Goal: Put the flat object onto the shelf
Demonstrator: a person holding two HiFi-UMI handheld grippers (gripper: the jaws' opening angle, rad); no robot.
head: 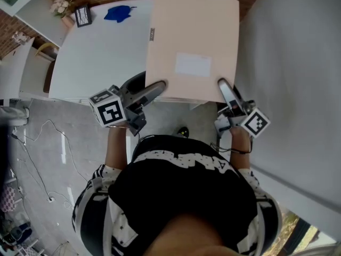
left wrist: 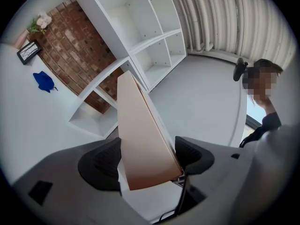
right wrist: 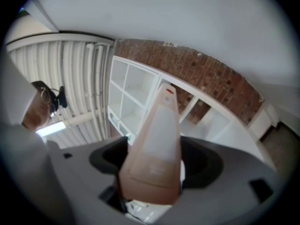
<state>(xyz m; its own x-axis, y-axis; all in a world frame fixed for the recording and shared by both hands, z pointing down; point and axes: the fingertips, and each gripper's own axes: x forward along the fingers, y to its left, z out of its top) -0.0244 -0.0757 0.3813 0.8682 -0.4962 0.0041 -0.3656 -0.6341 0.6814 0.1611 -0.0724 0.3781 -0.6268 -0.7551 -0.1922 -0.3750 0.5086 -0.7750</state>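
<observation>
A flat beige object (head: 193, 41) with a pale label on top is held up level in front of me, over the table's near right part. My left gripper (head: 160, 85) is shut on its near left corner, my right gripper (head: 222, 84) on its near right corner. In the left gripper view the flat object (left wrist: 140, 135) stands edge-on between the dark pads (left wrist: 104, 161), with my left gripper (left wrist: 146, 161) shut on it. The right gripper view shows the flat object (right wrist: 157, 149) wedged in my right gripper (right wrist: 154, 165). A white cube shelf (left wrist: 140, 32) against a brick wall lies ahead; the shelf (right wrist: 129, 102) shows in the right gripper view too.
A white table (head: 101, 52) carries a blue cloth (head: 118, 13), a small framed picture (head: 82, 15) and flowers (head: 61, 5) at its far side. A large white panel (head: 298, 79) rises on the right. Cables trail over the grey floor (head: 53, 159) at left.
</observation>
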